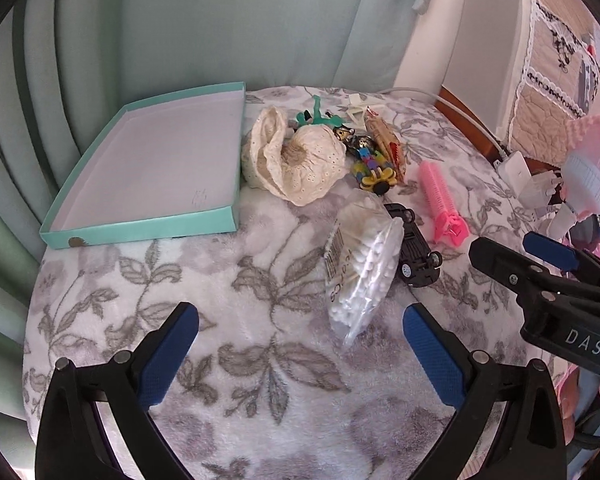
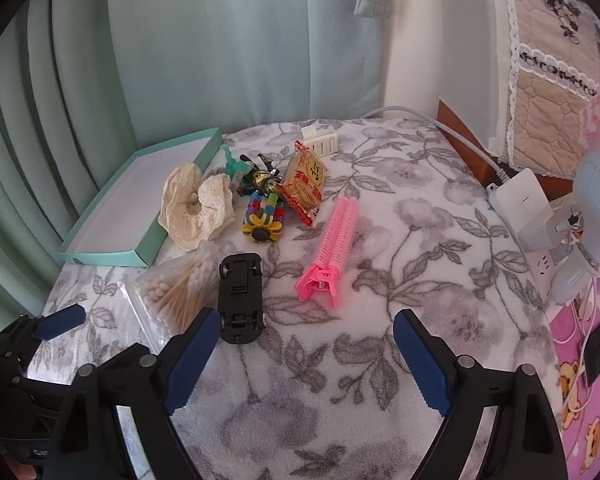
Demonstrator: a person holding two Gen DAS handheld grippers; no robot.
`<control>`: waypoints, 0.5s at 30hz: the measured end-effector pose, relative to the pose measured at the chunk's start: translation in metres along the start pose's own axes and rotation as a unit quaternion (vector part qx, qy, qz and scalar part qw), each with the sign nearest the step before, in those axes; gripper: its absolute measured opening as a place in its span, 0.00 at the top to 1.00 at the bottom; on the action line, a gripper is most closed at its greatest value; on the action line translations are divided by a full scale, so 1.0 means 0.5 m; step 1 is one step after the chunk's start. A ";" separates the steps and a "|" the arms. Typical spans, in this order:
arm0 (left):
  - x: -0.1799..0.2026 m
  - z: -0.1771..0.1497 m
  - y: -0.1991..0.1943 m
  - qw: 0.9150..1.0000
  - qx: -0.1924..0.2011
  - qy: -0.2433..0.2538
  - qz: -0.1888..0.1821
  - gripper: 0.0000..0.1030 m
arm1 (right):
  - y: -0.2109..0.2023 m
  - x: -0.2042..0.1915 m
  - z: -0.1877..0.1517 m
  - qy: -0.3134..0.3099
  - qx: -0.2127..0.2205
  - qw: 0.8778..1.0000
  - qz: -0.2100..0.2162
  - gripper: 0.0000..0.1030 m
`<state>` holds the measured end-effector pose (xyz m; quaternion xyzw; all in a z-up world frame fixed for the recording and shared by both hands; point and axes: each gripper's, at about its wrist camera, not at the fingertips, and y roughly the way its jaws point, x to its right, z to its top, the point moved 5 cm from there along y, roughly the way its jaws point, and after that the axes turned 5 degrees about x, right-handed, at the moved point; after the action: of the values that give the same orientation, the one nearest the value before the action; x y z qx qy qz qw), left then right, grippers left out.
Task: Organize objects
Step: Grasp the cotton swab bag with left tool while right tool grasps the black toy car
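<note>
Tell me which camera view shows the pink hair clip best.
The right wrist view: the pink hair clip lies whole near the picture's centre, its clasp end toward the camera. In the left wrist view it is also whole but lies further off, right of centre.

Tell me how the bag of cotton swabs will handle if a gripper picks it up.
The bag of cotton swabs looks like thin clear plastic, so it will probably sag and crumple. It is likely light. The glossy film may slip, and the loose swabs could shift inside.
</note>
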<state>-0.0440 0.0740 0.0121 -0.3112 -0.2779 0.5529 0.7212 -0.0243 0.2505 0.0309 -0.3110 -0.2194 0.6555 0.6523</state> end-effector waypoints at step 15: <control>0.010 0.043 0.071 1.000 -0.009 0.001 0.004 0.25 | 0.038 0.004 -0.009 0.001 -0.031 0.999 0.013 0.21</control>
<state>-0.0810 0.0886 -0.0004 -0.3190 -0.2806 0.5528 0.7168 -0.0348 0.2509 0.0146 -0.3348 -0.2348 0.6561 0.6343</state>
